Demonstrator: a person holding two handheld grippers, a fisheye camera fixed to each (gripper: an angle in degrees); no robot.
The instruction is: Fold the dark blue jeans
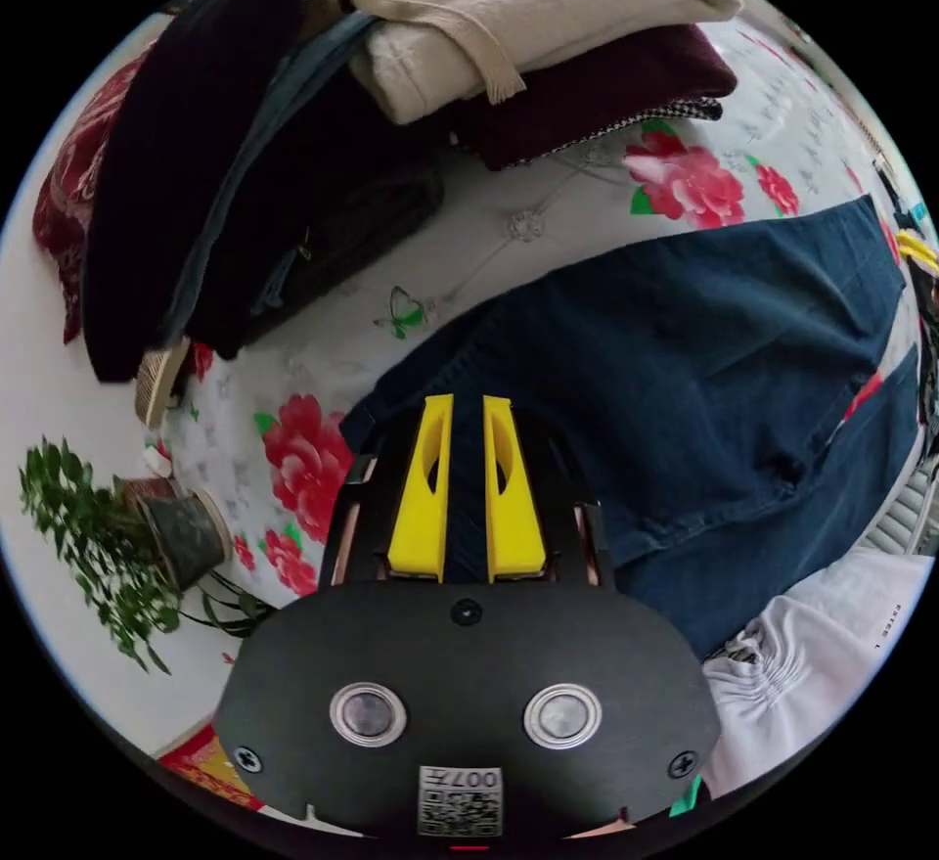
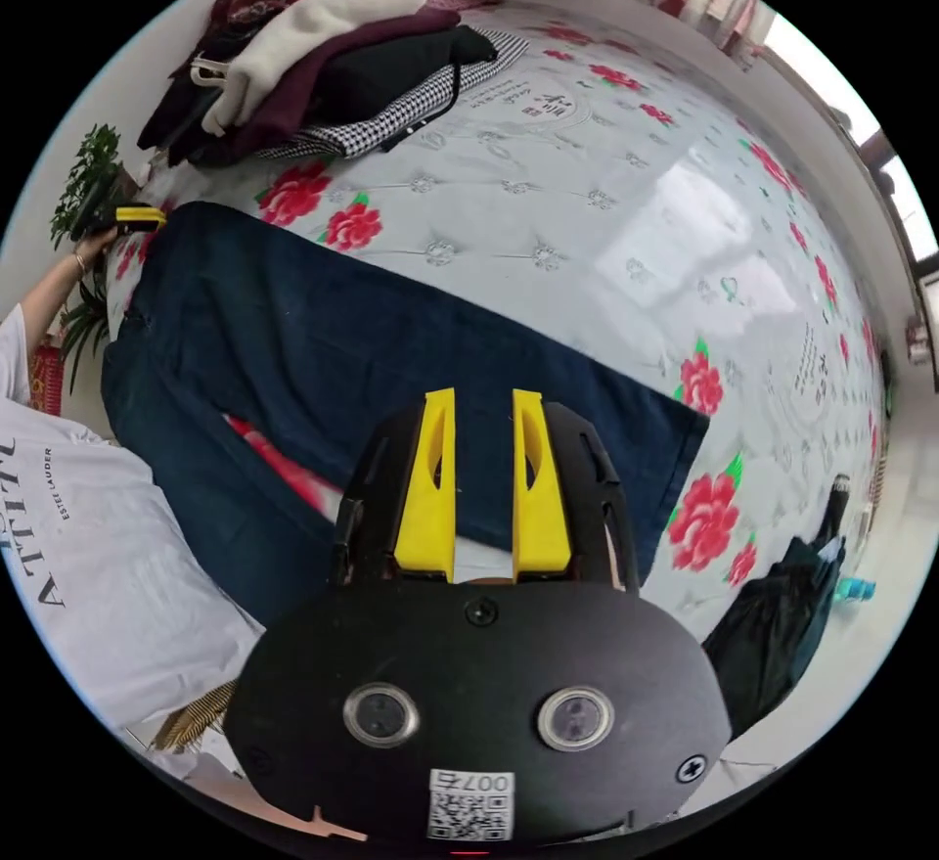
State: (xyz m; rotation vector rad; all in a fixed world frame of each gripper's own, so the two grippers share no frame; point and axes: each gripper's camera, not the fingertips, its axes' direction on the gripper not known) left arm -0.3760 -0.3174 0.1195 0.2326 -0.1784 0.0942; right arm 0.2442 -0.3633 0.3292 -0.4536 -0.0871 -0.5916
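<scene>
The jeans (image 2: 323,341) lie spread flat across the flowered bed (image 2: 606,204), legs a little apart, laid out so a fold can start; the left claw (image 1: 468,410) sits at the waist end, jaws a narrow gap apart with denim between, though a firm pinch I cannot tell; the right claw (image 2: 483,405) hangs over a leg near the hem, likewise slightly parted; folded clothes (image 1: 548,28) are stacked beyond, out of the way.

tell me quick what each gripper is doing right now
left gripper: shut on the dark blue jeans.
right gripper: narrowly parted over the jeans; grip cannot be told.
</scene>
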